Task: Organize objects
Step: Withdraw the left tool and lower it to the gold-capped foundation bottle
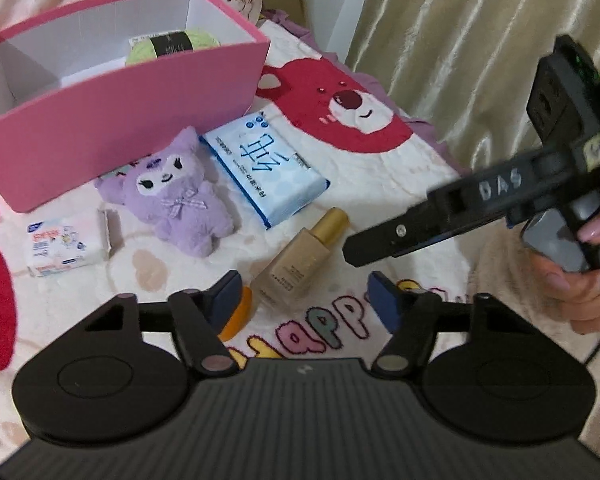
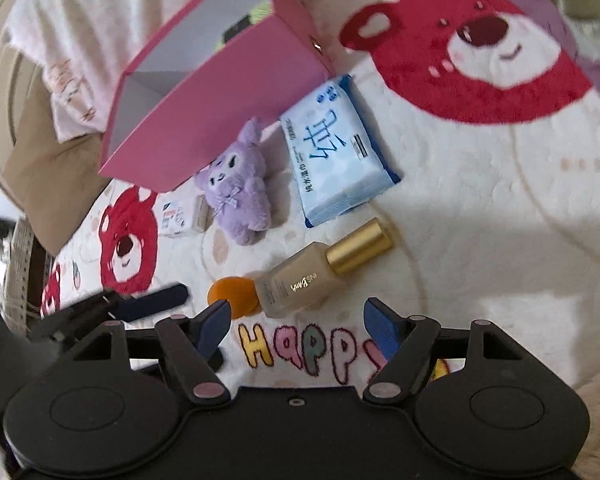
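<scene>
Both the left gripper [image 1: 304, 300] and right gripper [image 2: 296, 320] hover with jaws apart, grasping nothing, just short of one beige bottle [image 2: 300, 284] lying beside one orange sponge [image 2: 230, 294]. They lie on a fleecy bear-print blanket [image 2: 480, 220], seemingly a bed, with one purple plush [image 1: 176, 200], one blue wipes pack [image 1: 266, 168], one small carton [image 1: 62, 246] and one pink box [image 1: 120, 120] before a curtain [image 1: 460, 40]

soft indoor light, fisheye-bent edges, right view perhaps motion-blurred.

both grippers tilted down, jaws apart, nothing between: left gripper [image 1: 304, 300], right gripper [image 2: 296, 326]; right hand [image 1: 580, 276] on its handle.
</scene>
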The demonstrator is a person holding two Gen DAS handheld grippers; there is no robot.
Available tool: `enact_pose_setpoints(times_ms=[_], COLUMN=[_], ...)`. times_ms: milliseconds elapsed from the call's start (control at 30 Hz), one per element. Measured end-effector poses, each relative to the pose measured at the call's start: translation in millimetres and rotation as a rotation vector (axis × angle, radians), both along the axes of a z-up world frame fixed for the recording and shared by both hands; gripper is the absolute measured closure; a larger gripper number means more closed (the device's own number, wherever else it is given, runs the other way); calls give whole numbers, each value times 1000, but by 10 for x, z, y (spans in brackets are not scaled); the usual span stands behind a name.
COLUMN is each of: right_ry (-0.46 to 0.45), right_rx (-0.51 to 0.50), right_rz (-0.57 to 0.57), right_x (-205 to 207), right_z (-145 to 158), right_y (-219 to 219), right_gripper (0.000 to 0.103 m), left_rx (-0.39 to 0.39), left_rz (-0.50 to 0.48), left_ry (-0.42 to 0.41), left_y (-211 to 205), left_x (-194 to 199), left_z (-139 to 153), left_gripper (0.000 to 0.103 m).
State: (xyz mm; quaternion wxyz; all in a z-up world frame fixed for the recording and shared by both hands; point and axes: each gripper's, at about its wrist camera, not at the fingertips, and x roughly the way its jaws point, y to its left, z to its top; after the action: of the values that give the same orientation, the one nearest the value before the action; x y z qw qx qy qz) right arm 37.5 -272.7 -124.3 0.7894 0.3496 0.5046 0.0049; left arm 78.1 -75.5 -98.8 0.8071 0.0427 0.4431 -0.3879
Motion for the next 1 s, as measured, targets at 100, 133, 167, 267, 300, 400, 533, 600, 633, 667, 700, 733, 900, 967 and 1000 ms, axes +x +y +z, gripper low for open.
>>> enact_pose_setpoints(times_ms=[100,133,167,267,300,400,533,600,633,667,700,733,900,967,1000], right_ry=[30,38,45,72,78,86,72,34,23,18,9,4,-11,-6,-7], right_rx=[33,40,48,72,68,72,94,89,80,61,47,39,14,15,8], right_rz=[-40,-48,-50,-59,-69,-94,-109,-108,-111,-109,-105,-105,-96,-92,-88], right_x=[76,103,130,198,215,248,217,201,201,207,210,212,240,273,286], right_z=[-97,-122,-151,-260,-294,-411,-527,-504,-493,-487,-484,-479,-465,-499,-504], right_y=[-19,-17,-12,6,12,19,-29,-30,-26,-10,6,16,29,56,75], right_gripper=[25,25,25,25,25,25,33,50,51,52,52,52,48,44,43], left_rx=[-13,0,28,59,49,-15,-44,-43,-37,-32,-31,-34,-61,-78,-84], left_rz=[3,5,17,9,4,34,47,44,44,46,49,54,83,82,85], left_ry=[-25,-23,-14,-21,-21,-2,24,19,17,19,23,28,40,47,51], left_y=[-66,-96,-130,-182,-183,-155,-109,-116,-125,-134,-137,-135,-134,-130,-123], left_x=[54,84,115,142,139,145,187,187,188,195,206,219,265,265,260], left_z=[-141,-192,-245,-350,-365,-401,-467,-470,-474,-484,-498,-515,-555,-572,-575], left_gripper=[45,47,51,53,54,54,55,55,55,55,55,55,55,55,55])
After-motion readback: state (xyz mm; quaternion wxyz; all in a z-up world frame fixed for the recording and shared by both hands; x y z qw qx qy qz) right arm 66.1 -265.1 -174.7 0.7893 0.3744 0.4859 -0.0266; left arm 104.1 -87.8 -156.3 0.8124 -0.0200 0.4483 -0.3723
